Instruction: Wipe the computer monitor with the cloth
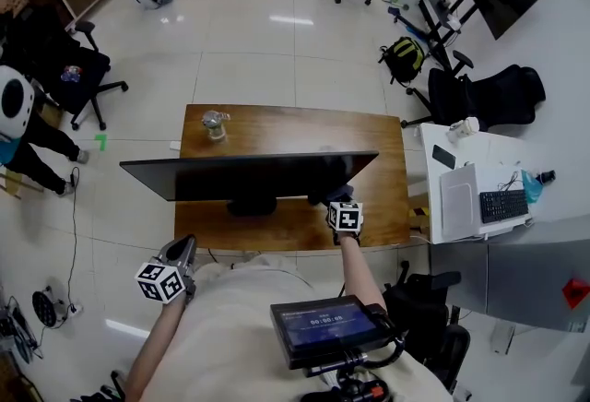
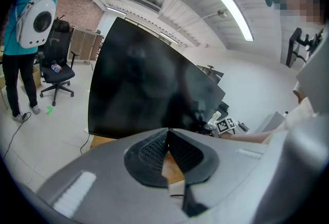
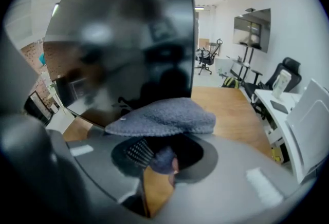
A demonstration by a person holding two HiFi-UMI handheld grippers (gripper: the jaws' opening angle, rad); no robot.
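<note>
A black computer monitor stands on a wooden desk; its dark screen also fills the left gripper view and the right gripper view. My right gripper is at the screen's lower right part, shut on a grey cloth that folds over the jaws next to the screen. The cloth is hidden in the head view. My left gripper hangs off the desk's near left edge, away from the monitor, with its pads pressed together on nothing.
A crumpled silvery object lies at the desk's far left. A white side table with a laptop and a keyboard stands to the right. Office chairs and a backpack are behind it. A person stands at the left by a black chair.
</note>
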